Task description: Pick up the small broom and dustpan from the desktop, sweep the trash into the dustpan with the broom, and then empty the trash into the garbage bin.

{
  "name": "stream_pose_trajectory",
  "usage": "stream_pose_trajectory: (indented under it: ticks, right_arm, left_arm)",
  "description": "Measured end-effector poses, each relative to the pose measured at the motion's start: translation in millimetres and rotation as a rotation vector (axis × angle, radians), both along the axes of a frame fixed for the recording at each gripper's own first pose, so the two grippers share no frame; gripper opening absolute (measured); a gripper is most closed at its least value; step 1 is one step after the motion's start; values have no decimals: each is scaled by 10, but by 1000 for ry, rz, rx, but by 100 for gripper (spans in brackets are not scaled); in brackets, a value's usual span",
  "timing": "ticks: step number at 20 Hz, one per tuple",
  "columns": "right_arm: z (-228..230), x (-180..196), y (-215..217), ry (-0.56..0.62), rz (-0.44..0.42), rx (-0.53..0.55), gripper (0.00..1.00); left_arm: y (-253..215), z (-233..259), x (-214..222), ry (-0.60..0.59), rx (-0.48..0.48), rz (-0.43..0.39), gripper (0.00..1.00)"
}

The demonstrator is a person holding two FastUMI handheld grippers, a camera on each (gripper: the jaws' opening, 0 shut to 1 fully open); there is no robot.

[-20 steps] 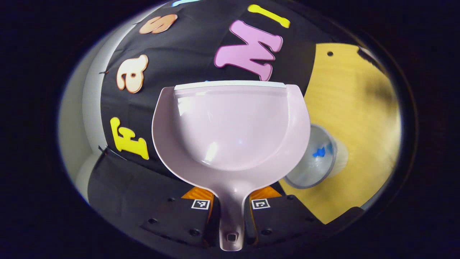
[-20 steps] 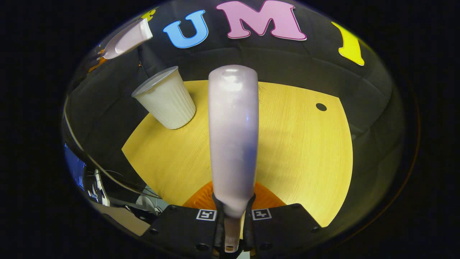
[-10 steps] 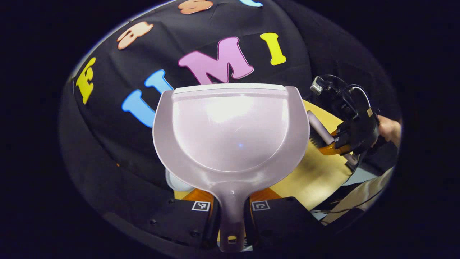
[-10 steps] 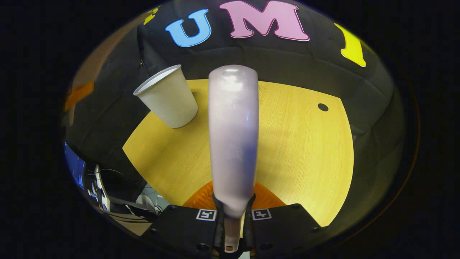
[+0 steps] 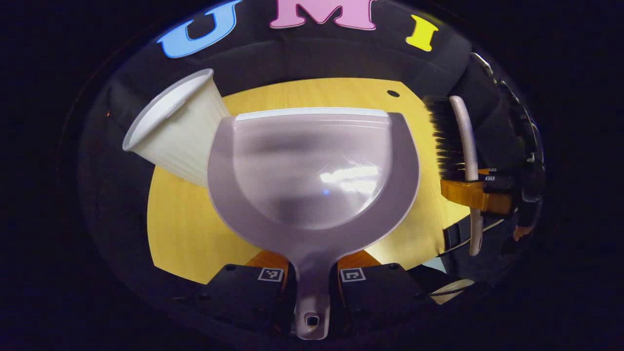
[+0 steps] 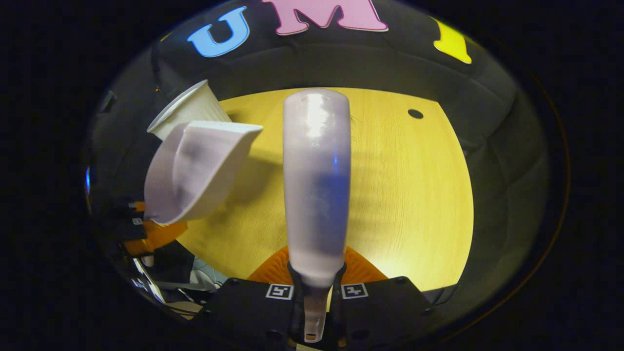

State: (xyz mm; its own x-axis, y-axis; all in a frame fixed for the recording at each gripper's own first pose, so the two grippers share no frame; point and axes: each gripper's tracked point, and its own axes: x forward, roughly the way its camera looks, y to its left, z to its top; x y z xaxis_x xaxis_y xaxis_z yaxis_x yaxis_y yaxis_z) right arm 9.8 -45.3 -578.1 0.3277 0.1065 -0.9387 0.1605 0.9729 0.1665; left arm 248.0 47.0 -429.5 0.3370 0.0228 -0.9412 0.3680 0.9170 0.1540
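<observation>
The left hand-held gripper (image 5: pixel 312 287) is closed tight on the dustpan (image 5: pixel 312 170) handle, both fingers pressing its sides. The pan is held above the surface (image 5: pixel 185 234), hollow side toward the camera and flat lip toward the far edge. The right hand-held gripper (image 6: pixel 317 292) is likewise clamped on the broom (image 6: pixel 317 180) handle, with the broom's smooth back running up the middle of the right gripper view over the surface (image 6: pixel 409 195).

In the left gripper view the bin (image 5: pixel 175 131), a white ribbed cup, stands near the far left corner of the surface, partly hidden behind the pan's left rim. The broom (image 5: pixel 460 136) shows at the right edge with dark bristles facing the pan, held by the other hand-held gripper (image 5: pixel 487 190). In the right gripper view the dustpan (image 6: pixel 195 170) hangs left of the broom, tilted, just in front of the bin (image 6: pixel 187 109), casting a shadow on the wood. A small dark hole (image 6: pixel 415 113) sits near the far right corner.

The pan is pale lilac, glossy, its hollow bare. The broom handle is the same lilac.
</observation>
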Motion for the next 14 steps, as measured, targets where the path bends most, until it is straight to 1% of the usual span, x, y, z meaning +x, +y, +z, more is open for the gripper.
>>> stream_pose_trajectory:
  ticks: [2,3,5,7,9,10,11,12,14]
  right_arm:
    - [-224,-12,39,74,-16,-9,21]
    - [-356,-22,50,113,-13,-19,21]
    - [-625,-19,62,194,4,-40,21]
    - [-815,30,80,276,-20,-27,22]
    - [-1007,29,75,326,-49,-24,22]
    - [-1073,-35,57,363,-47,-29,22]
    - [-1105,-74,46,394,-40,-34,22]
    - [-1148,-101,40,417,-38,-41,22]
    - [-1201,-122,89,445,-43,-45,22]
  left_arm:
    - [3,-73,22,56,48,17,24]
    - [-12,-47,22,80,54,21,26]
    - [-36,13,-9,131,53,50,27]
    - [-119,119,-82,180,35,93,26]
    - [-144,179,-126,213,37,129,27]
    - [-161,204,-128,226,48,137,26]
    - [-175,239,-135,239,55,144,28]
    - [-181,285,-136,249,60,143,26]
    - [-176,290,-129,264,62,136,26]
